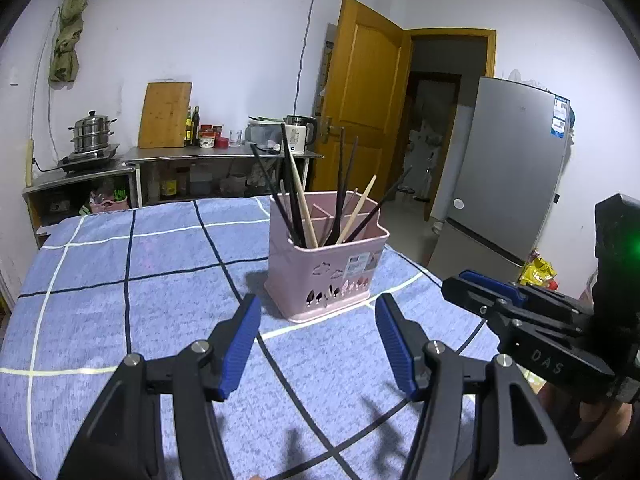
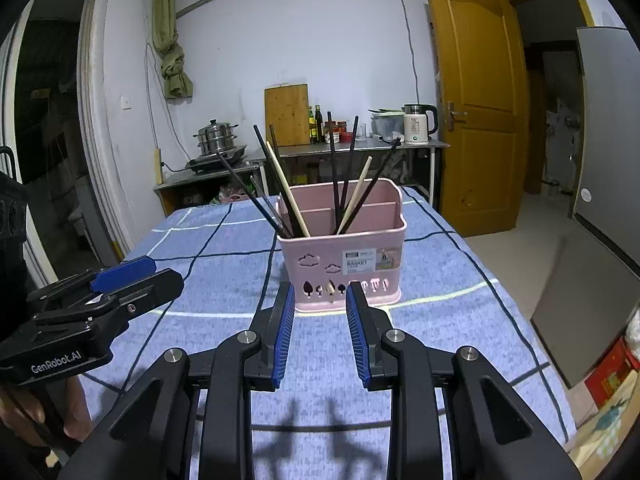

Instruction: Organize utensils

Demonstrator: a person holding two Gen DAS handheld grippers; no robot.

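Observation:
A pink plastic utensil basket [image 1: 328, 276] [image 2: 340, 256] stands on a table covered with a blue checked cloth [image 1: 160, 300] [image 2: 440, 280]. Several dark and pale wooden chopsticks [image 1: 290, 168] [image 2: 332, 160] lean upright in its front compartment. My left gripper [image 1: 318, 304] is open, just short of the basket's front, with nothing between its blue pads. My right gripper [image 2: 320, 288] is also open and empty, its tips close to the basket's base. Each gripper shows in the other's view: the right gripper [image 1: 472, 284] at the right edge, the left gripper [image 2: 132, 272] at the left.
Behind the table a steel counter [image 1: 224, 154] carries a kettle [image 1: 300, 132], cutting board [image 1: 166, 114], bottles and a steamer pot [image 1: 92, 132]. A grey fridge [image 1: 520, 160] and an open wooden door [image 1: 364, 92] stand to the right. A hand [image 2: 24, 412] holds the left gripper.

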